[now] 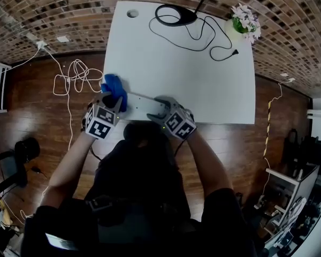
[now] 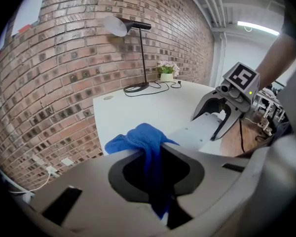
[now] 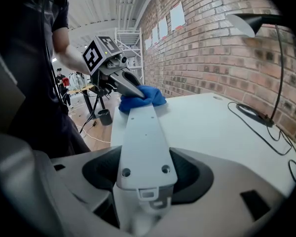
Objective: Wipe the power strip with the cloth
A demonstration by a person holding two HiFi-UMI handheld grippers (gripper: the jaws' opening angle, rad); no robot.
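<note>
Blue cloth (image 2: 138, 138) is pinched in the left gripper (image 1: 115, 101). Its jaws are almost together on a fold, and the rest is bunched out front. The bunch touches one end of the power strip (image 3: 140, 132).

The right gripper (image 1: 162, 109) is clamped across the strip's other end, jaws wide around its narrow width. The strip is a pale grey bar running between the two grippers at the near edge of the white table (image 1: 203, 79). The side facing up shows screw holes and no sockets, so likely it's the back. Can't tell if the strip lies flat on the table or is slightly raised.

Handling, my guess:
- **Cloth:** soft, limp and light. It'll drag and fold over, so a pinch on a gathered fold is right.
- **Strip:** stiff, light, smooth plastic. Held at one end only, it could pivot or slide under wiping pressure. Best grip is at the end across the width, leaving the long face free for the cloth.

Mid-table is bare. At the far edge are a black lamp base (image 1: 175, 15) with its loose cord (image 1: 214, 42) and a small potted plant (image 1: 245, 21) at the corner. A brick wall (image 1: 53, 9) stands beyond.
</note>
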